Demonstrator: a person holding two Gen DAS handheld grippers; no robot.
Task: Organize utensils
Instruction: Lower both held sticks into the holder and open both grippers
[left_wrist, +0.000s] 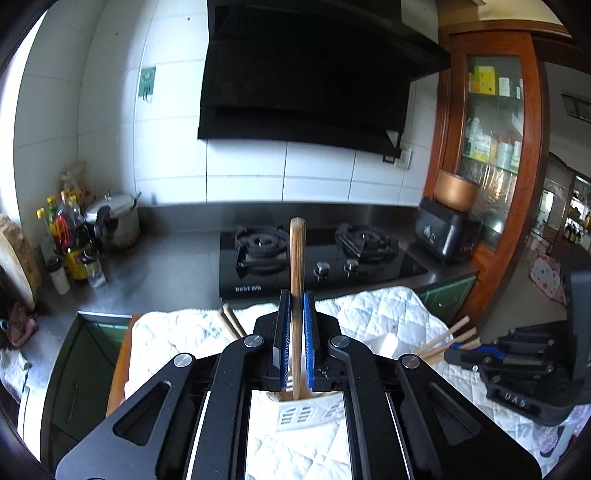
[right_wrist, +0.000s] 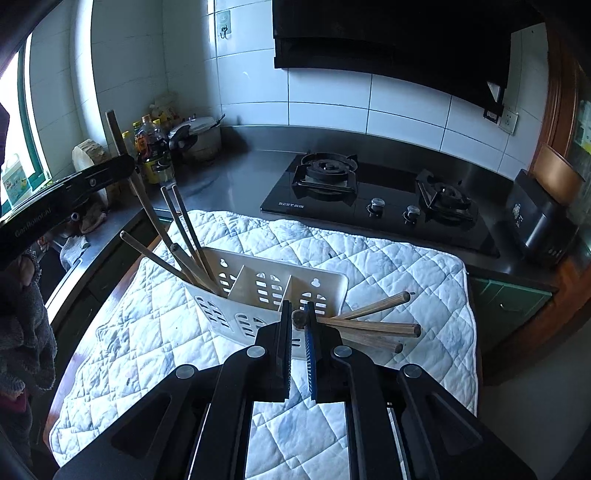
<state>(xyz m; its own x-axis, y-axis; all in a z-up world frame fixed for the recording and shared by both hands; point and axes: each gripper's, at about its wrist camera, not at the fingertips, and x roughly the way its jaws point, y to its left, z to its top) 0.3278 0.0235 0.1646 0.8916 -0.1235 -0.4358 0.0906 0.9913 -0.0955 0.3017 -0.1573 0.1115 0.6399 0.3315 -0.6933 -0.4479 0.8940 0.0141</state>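
Wooden chopstick is gripped upright by the left claw above the white holder's left compartment. At the holder's right end, another stick is pinched by the right claw.

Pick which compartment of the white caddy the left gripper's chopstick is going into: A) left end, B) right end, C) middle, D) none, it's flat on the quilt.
A: in the right wrist view the chopstick clamped by the left gripper slants down into the left-end compartment of the caddy, beside other chopsticks.
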